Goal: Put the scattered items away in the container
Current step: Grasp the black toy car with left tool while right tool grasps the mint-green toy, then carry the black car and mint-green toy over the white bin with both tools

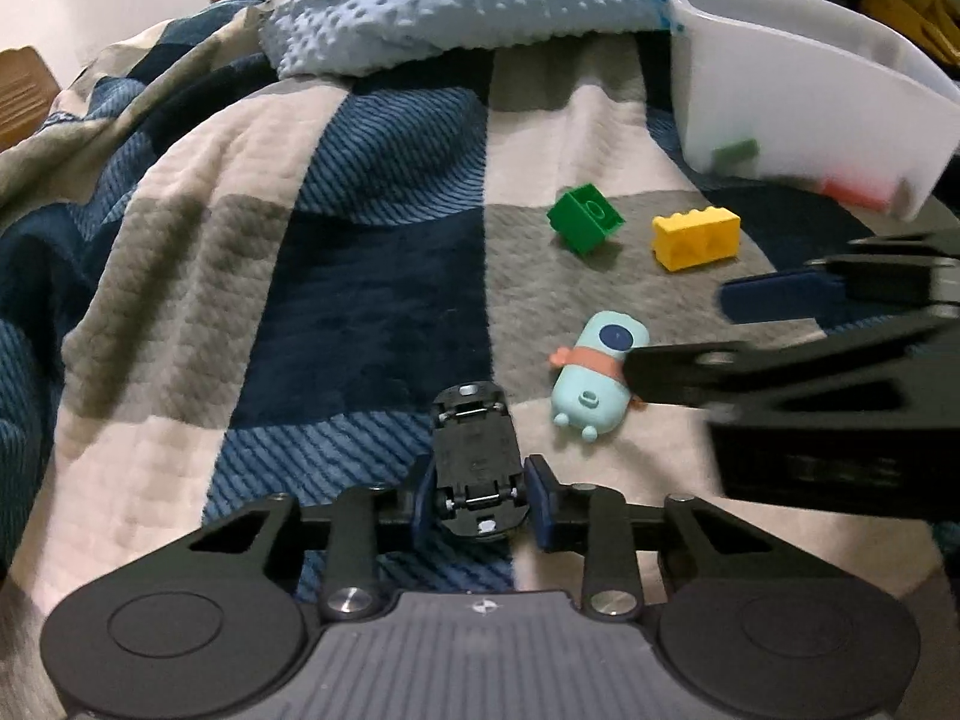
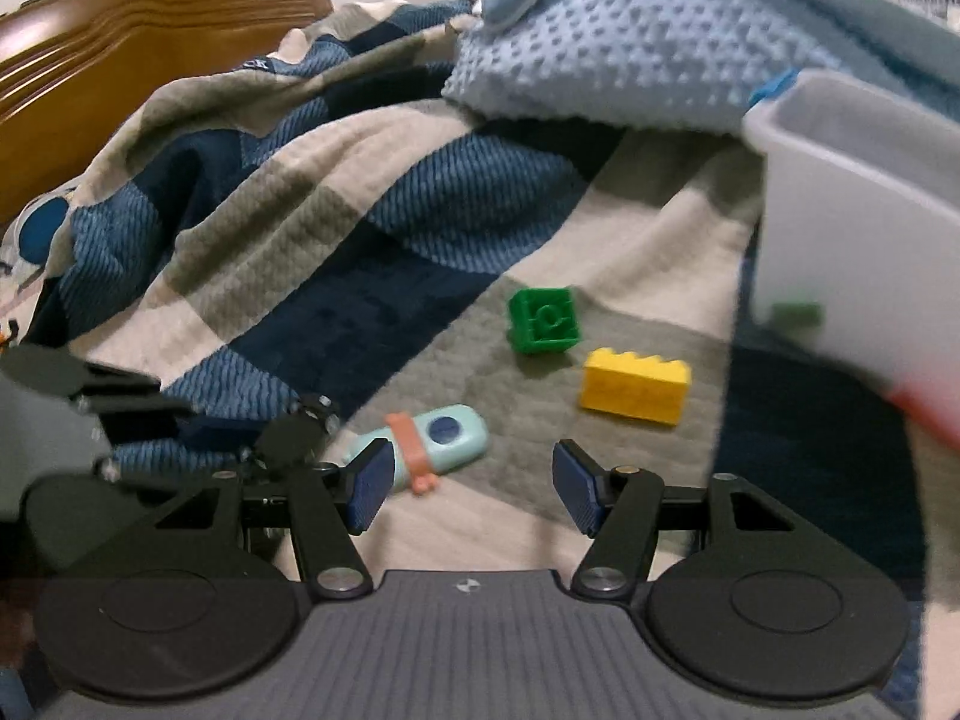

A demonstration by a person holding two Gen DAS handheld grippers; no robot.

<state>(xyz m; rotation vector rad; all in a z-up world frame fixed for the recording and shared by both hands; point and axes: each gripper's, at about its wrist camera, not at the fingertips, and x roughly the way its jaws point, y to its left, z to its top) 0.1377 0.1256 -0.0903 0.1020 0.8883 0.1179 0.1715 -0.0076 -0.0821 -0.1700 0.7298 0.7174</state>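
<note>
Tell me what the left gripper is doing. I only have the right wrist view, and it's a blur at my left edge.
Observer: The left gripper is shut on a black toy car, with the car's underside facing the camera.
Operator: My left pad hides one end of the mint toy. What's there?
Observer: That end of the mint toy has two small feet and a little knob beside them.
Operator: Is there anything behind the container?
Observer: Past the white container, some yellow things lie in shadow. I cannot tell what they are.
</note>
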